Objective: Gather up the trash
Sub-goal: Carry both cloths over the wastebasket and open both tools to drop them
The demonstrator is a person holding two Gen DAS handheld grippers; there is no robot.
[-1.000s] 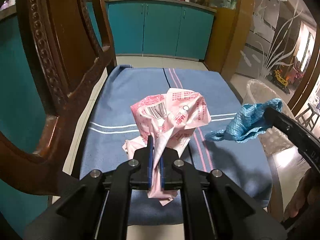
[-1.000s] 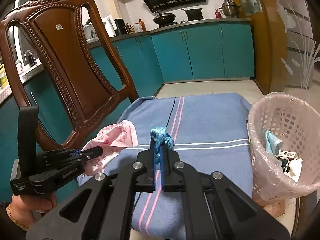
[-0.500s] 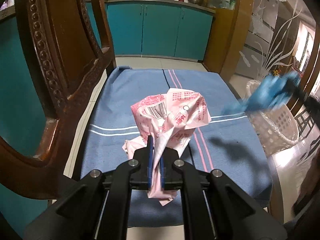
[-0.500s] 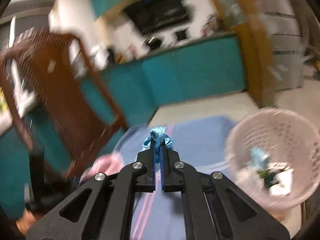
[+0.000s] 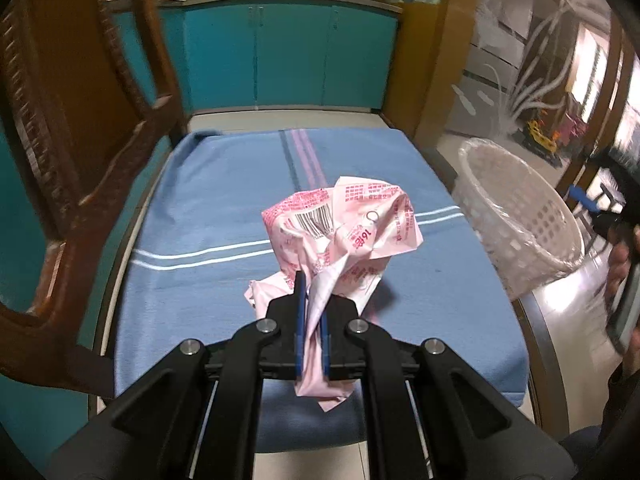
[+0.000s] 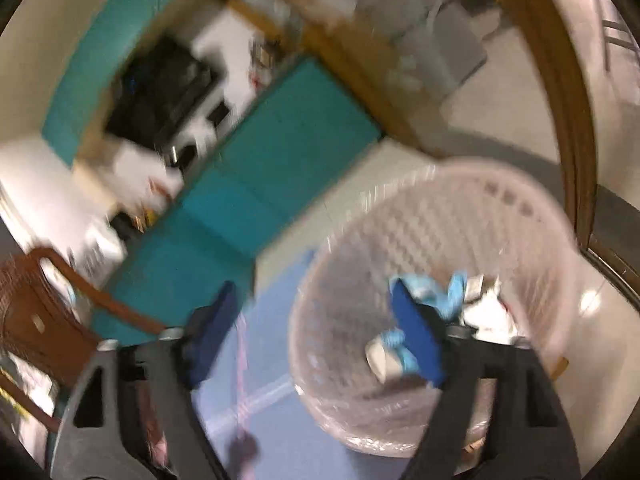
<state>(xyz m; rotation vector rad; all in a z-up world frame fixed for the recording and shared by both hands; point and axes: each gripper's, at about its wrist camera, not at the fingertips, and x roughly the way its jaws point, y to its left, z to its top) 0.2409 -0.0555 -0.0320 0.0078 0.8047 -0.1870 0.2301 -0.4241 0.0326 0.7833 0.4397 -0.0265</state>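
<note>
My left gripper (image 5: 311,312) is shut on a crumpled pink wrapper (image 5: 344,228) with a barcode, held just above the blue striped cloth (image 5: 224,200). My right gripper (image 6: 316,320) is open and tilted over the pale pink trash basket (image 6: 516,240), which also shows at the right in the left wrist view (image 5: 516,216). A blue crumpled piece of trash (image 6: 444,296) lies inside the basket among white scraps, just beyond my right finger. The right wrist view is blurred by motion.
A carved wooden chair (image 5: 76,128) stands at the left beside the cloth-covered table. Teal kitchen cabinets (image 5: 288,52) run along the back. The basket stands on the floor off the table's right edge.
My right gripper swung right from above the cloth to over the basket, opened, and let go of the blue trash. My left gripper still holds the pink wrapper, shifted slightly.
</note>
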